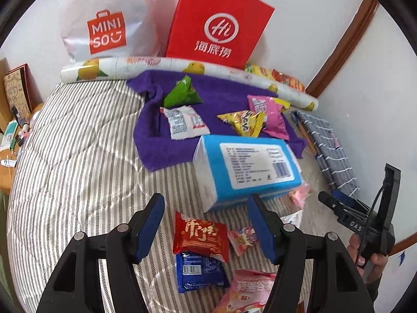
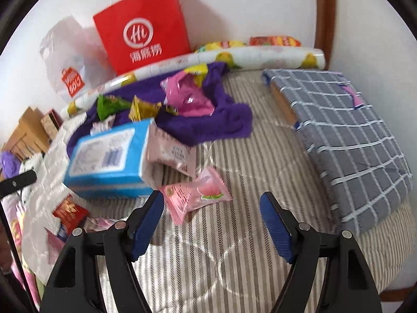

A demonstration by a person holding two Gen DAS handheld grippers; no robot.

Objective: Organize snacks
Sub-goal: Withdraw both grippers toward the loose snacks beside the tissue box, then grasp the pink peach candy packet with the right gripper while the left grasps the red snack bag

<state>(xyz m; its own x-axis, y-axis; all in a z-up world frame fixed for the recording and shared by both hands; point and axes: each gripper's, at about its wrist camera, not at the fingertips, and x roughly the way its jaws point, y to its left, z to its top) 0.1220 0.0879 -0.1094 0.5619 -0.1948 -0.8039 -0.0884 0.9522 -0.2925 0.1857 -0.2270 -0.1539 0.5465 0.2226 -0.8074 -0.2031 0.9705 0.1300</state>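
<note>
Down on the striped quilt (image 2: 234, 260), both tools hang over the snack scatter with jaws apart and nothing between them: the left gripper (image 1: 206, 229) over a red snack packet (image 1: 199, 236) lying partly on a blue packet (image 1: 200, 271), the right gripper (image 2: 212, 224) just short of a pink peach candy packet (image 2: 195, 195). Risk here, I'd say: the red one overlaps the blue, so a careless close could pinch both, and soft bedding lets thin packets slide off the pads. That blue tissue pack (image 1: 247, 167) crowds the near pile, with pink wrappers tucked under its edge. More snacks sit up on the purple towel (image 1: 153, 143). Room looks best on the right, bare quilt between peach candy and the checked cushion (image 2: 351, 143); the wall closes off the far side.
</note>
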